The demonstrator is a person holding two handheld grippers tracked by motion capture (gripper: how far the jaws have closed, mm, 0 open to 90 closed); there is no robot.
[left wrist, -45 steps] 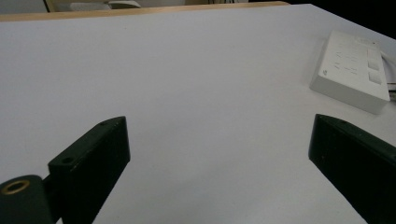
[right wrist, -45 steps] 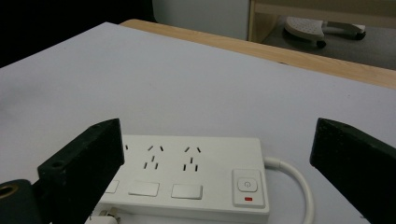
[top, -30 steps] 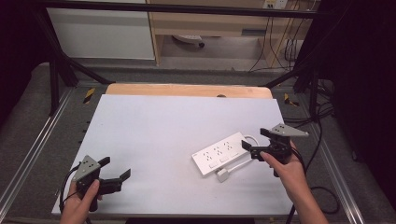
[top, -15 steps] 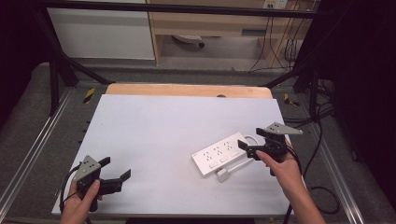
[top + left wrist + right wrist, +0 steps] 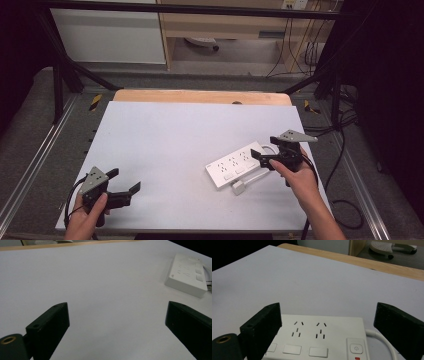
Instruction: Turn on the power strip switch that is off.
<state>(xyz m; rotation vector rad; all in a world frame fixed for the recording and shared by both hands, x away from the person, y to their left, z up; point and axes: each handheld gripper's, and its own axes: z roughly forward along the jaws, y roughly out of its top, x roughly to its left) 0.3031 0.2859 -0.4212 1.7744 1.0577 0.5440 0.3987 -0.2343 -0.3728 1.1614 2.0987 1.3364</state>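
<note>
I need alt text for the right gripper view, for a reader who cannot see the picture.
A white power strip lies flat on a white table, just ahead of the right gripper, whose two black fingers stand wide open on either side of it. Its sockets, switches and white cable are visible.

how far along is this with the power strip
Early. Done: the right tool is at the end of the power strip, jaws open, with the strip between them in the right gripper view. In hand: nothing gripped. Left: closing on the strip and moving it; its plug lies loose, and the left tool waits open, apart.
</note>
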